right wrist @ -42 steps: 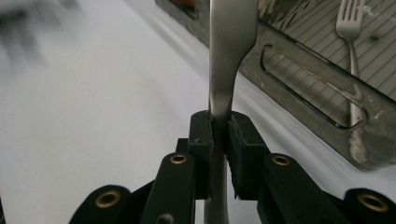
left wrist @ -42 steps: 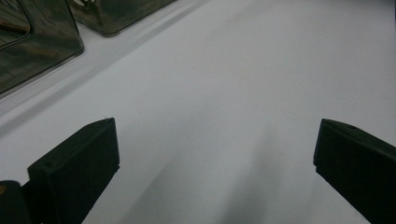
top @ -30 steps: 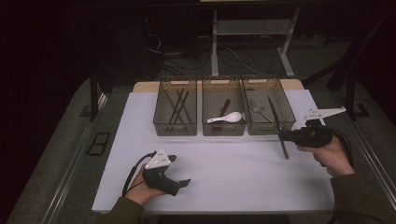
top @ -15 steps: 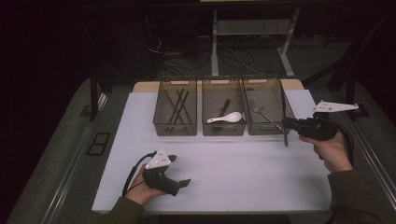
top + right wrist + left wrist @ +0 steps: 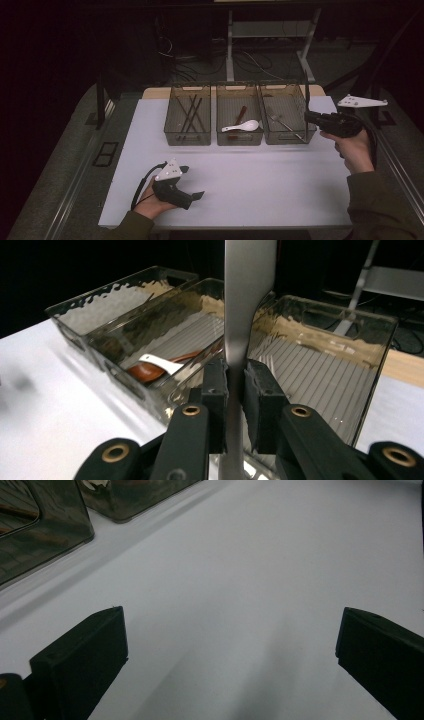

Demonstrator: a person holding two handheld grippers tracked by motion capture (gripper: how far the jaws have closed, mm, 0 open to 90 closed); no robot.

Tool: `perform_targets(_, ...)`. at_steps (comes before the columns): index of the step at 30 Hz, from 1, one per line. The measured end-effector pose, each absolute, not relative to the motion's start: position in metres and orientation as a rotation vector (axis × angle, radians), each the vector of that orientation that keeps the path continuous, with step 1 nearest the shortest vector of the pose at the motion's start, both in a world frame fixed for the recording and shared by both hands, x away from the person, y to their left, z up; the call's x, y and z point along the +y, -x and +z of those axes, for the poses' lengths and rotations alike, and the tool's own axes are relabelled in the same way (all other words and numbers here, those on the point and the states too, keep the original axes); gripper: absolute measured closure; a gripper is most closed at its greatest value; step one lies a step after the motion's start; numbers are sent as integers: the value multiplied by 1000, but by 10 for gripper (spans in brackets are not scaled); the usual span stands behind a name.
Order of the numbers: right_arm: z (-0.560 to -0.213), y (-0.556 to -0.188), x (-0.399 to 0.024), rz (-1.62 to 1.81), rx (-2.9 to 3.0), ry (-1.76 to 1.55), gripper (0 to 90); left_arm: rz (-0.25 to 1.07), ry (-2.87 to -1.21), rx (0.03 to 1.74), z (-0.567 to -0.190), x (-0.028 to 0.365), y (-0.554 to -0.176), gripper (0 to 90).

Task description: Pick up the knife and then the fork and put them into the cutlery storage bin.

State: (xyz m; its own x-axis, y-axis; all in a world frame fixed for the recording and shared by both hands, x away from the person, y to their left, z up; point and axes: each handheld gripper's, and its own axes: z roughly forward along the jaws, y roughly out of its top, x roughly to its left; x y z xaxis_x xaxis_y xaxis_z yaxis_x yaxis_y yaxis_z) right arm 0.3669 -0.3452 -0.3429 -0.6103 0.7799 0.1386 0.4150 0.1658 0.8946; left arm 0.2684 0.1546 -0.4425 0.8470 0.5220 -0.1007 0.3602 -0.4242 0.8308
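**Knife lifted upright beside the right-hand tray**

While the left tongs (image 5: 192, 196) are resting near the front of the worktop (image 5: 260, 190) with jaws apart and nothing between them, the right tongs (image 5: 235, 390) are rising, clamped on a knife (image 5: 245, 300). A second ago the knife was hanging low over the worktop; now it is standing upright just beside the right-hand tray (image 5: 287, 137), probably about to go in. Item: flat, plain, grey metal, lightly reflective, narrowing where gripped.
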Motion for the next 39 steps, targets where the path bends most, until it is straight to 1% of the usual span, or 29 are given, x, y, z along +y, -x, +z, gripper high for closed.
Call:
perform_targets(9, -335, -387, -341, 1388, 2060, -1155, 796, 211, -2058, 644, -442, 155, -268, 0)
perform_targets(14, -336, -401, -341, 1340, 2055, -1180, 796, 212, -2058, 641, -443, 154, -268, 0)
perform_targets(26, -356, -433, -341, 1207, 2113, -1283, 795, 211, -2060, 642, -443, 155, -268, 0)
perform_targets(39, -377, -448, -338, 1053, 2240, -1357, 795, 210, -2060, 643, -443, 155, -268, 0)
